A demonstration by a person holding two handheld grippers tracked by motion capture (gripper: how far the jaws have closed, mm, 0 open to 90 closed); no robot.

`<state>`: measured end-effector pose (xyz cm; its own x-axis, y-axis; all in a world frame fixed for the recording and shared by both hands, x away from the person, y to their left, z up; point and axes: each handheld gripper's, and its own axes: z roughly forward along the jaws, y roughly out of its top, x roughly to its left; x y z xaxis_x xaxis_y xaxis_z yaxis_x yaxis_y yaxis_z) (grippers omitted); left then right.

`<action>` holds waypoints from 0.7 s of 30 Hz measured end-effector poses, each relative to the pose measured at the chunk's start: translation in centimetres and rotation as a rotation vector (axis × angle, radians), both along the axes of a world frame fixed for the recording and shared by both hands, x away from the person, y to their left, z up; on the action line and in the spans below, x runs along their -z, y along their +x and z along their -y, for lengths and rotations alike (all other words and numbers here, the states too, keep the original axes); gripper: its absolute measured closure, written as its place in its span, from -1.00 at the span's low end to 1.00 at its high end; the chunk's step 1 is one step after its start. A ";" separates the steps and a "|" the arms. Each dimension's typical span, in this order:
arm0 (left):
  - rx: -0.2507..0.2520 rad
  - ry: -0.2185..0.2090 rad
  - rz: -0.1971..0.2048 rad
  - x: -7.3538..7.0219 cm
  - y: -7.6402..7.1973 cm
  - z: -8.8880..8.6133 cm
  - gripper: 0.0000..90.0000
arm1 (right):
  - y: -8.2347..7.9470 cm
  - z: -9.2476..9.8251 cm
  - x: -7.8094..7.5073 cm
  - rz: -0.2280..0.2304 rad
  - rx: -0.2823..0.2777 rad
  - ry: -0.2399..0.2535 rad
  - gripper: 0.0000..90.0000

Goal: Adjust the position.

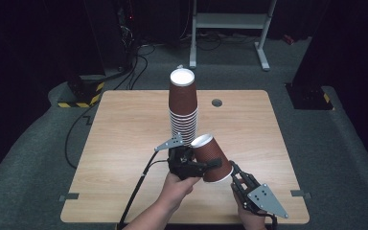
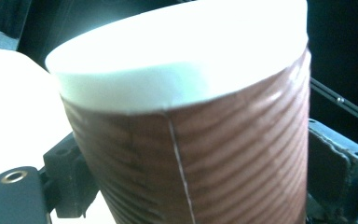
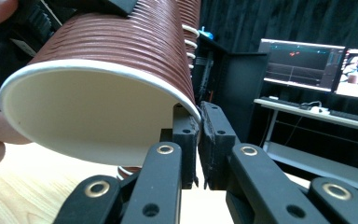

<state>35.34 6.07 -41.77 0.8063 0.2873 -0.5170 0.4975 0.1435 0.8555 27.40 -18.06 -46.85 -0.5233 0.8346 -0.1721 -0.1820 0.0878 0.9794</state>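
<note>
A brown cup [image 1: 212, 157] hangs tilted above the table's [image 1: 124, 143] near edge, just in front of the upside-down stack [image 1: 183, 106]. The left gripper [image 1: 202, 166] is clamped across its ribbed sides, while the right gripper [image 3: 198, 122] pinches its white rim between closed jaws.

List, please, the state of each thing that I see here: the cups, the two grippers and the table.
Single brown ribbed paper cup: lifted off the table, tilted, white bottom up, held by both grippers.
Stack of brown ribbed paper cups: upside down, upright on the table, untouched.
Left gripper: shut on the single cup's side wall.
Right gripper: shut on the single cup's white rim.
Light wooden table: bears the stack.
</note>
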 end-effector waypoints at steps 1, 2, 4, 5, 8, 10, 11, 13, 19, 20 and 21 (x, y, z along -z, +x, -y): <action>-0.003 0.004 0.002 0.0 0.0 0.0 -0.75 | 0.0 0.1 0.0 0.000 0.003 -0.002 0.89; -0.008 0.006 0.003 0.0 0.0 0.1 -0.75 | 0.0 0.1 0.0 -0.001 0.004 -0.003 0.89; -0.023 0.010 0.012 -0.1 -0.1 0.0 -0.77 | -0.1 0.1 -0.1 -0.001 0.009 -0.006 0.89; -0.024 0.013 0.017 -0.1 -0.1 0.0 -0.78 | -0.1 0.1 -0.1 0.000 0.010 -0.008 0.89; -0.037 0.023 0.027 -0.2 -0.2 -0.2 -0.81 | -0.2 0.0 -0.1 0.006 0.014 -0.018 0.89; -0.036 0.022 0.027 -0.2 -0.2 -0.3 -0.82 | -0.3 0.0 -0.1 0.007 0.011 -0.020 0.89; -0.038 0.023 0.027 -0.2 -0.2 -0.3 -0.82 | -0.3 0.0 -0.2 0.007 0.010 -0.021 0.89; -0.043 0.026 0.034 -0.3 -0.2 -0.5 -0.85 | -0.4 -0.1 -0.2 0.012 0.008 -0.025 0.89; -0.058 0.038 0.043 -0.4 -0.2 -0.7 -0.94 | -0.7 -0.2 -0.4 0.023 0.005 -0.034 0.89; -0.062 0.041 0.046 -0.4 -0.2 -0.8 -0.96 | -0.7 -0.2 -0.4 0.023 0.004 -0.034 0.89; -0.065 0.042 0.047 -0.4 -0.2 -0.8 -0.97 | -0.8 -0.2 -0.5 0.024 0.003 -0.035 0.90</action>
